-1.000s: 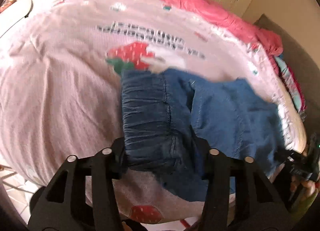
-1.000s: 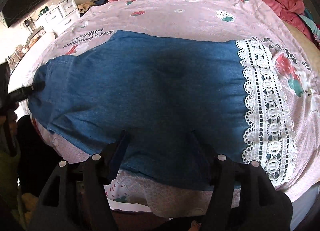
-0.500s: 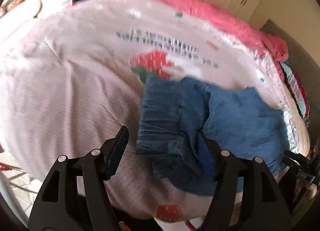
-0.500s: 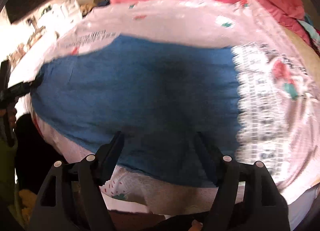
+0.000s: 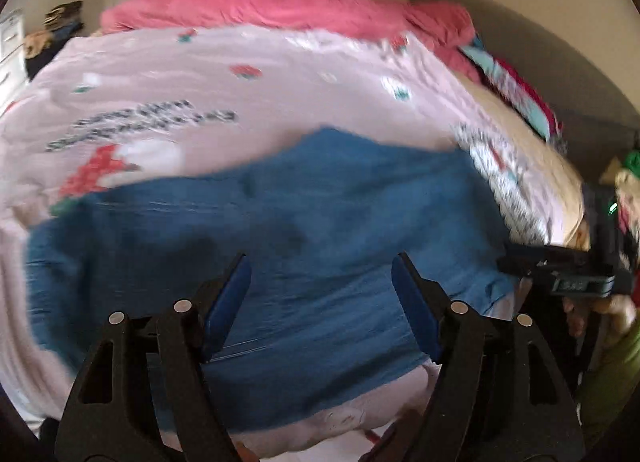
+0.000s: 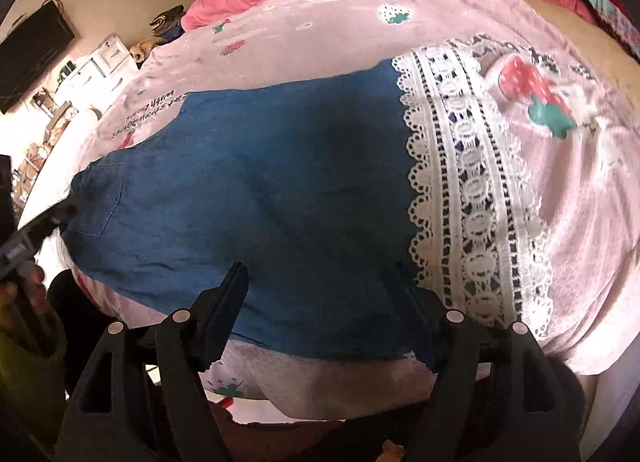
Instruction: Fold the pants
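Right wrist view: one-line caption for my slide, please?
Open right hand-held gripper above blue pants with a white lace hem, spread flat on a pink bedspread.

Left wrist view: I look down at a slant from the bed's [image 5: 280, 74] near edge, close over the pants [image 5: 320, 222], facing the far pink duvet [image 5: 280, 2]. Right wrist view: same near edge, same downward slant, closer to the lace hem [image 6: 472, 190]. Both share pants, bedspread, duvet; each catches the other gripper at its side.
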